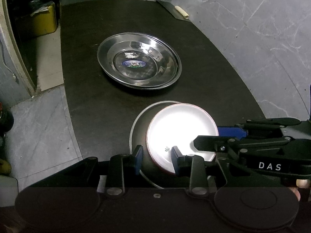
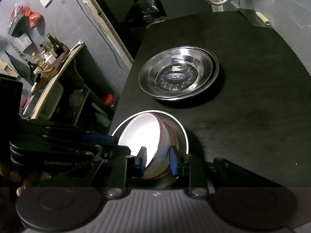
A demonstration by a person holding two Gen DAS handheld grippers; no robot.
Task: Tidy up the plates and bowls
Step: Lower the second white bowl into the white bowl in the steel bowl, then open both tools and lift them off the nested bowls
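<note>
A white bowl (image 1: pixel 180 128) (image 2: pixel 140 132) with a red rim sits tilted inside a larger steel bowl (image 1: pixel 136 124) (image 2: pixel 181 130) near the front of the dark table (image 1: pixel 93 89). My left gripper (image 1: pixel 157 154) (image 2: pixel 121 142) is shut on the white bowl's left wall, one blue pad inside and one outside. My right gripper (image 2: pixel 158 160) (image 1: pixel 207 136) grips the opposite wall the same way. Further back lies a stack of shiny steel plates (image 1: pixel 139 62) (image 2: pixel 176 73) with a blue label in the middle.
A flat metal blade with a cream handle (image 1: pixel 181 11) (image 2: pixel 262 19) lies at the table's far edge. Left of the table are a yellow container (image 1: pixel 38 19) and a shelf with bottles (image 2: pixel 52 54). Grey tiled floor surrounds the table.
</note>
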